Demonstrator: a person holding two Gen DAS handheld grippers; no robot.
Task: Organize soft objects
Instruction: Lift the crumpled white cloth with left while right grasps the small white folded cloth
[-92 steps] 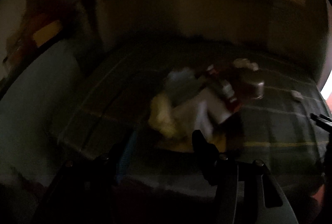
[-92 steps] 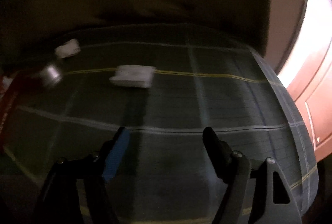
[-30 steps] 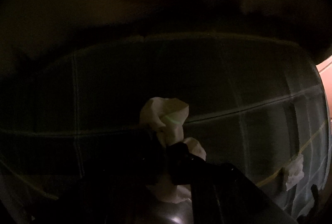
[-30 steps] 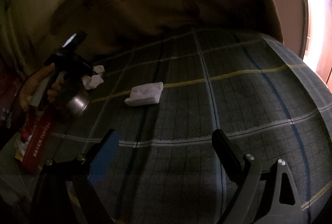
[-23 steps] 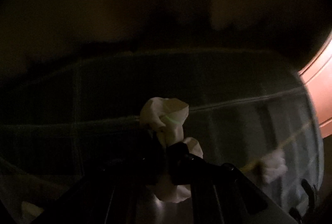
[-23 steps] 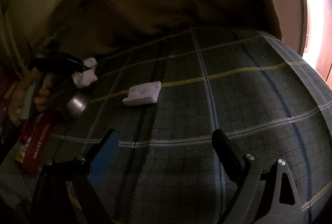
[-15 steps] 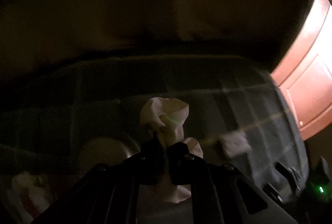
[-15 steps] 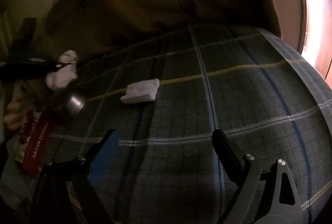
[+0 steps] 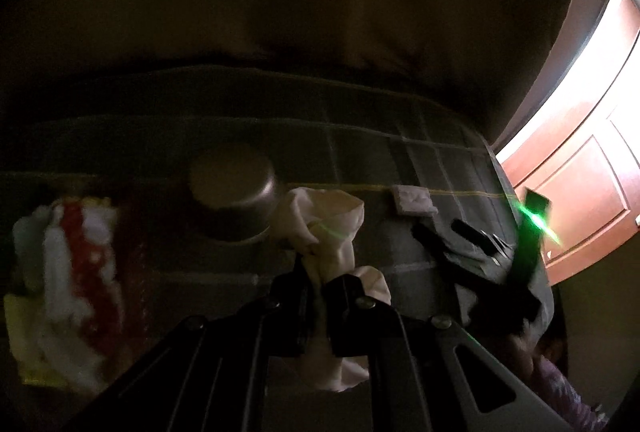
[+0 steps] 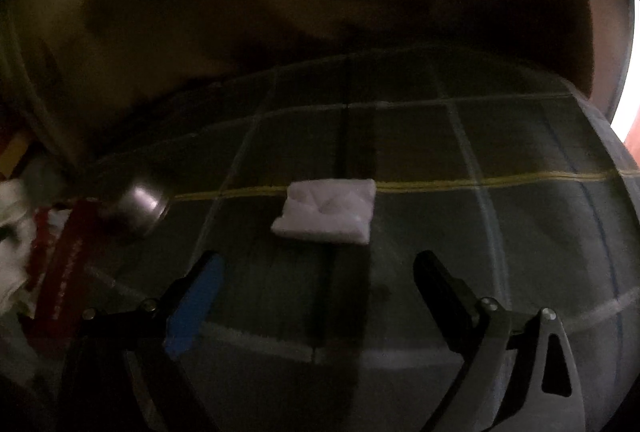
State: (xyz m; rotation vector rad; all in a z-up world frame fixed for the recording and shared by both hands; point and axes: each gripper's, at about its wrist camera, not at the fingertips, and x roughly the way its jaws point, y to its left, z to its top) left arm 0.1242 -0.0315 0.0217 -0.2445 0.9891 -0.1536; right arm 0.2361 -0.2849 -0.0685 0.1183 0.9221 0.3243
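Note:
My left gripper [image 9: 320, 284] is shut on a crumpled white cloth [image 9: 324, 228], which hangs above the dark plaid bed cover [image 9: 360, 152]. A folded white cloth [image 10: 328, 210] lies flat on the cover by a yellow stripe; the same folded cloth [image 9: 412, 200] shows small in the left wrist view. My right gripper [image 10: 316, 272] hovers just in front of it, its jaws opening wide with nothing between them. The right gripper [image 9: 480, 264] also appears at the right of the left wrist view, with a green light.
A metal bowl [image 9: 236, 196] sits upside down on the cover, left of the held cloth; the bowl [image 10: 140, 206] also shows at the left of the right wrist view. A red packet [image 10: 64, 264] and a white and red heap [image 9: 68, 272] lie at the left. A wooden door [image 9: 580, 172] stands to the right.
My left gripper has swung with the crumpled cloth, so the bowl and heap now show below it. My right gripper has come closer to the folded cloth and its jaws have spread a little.

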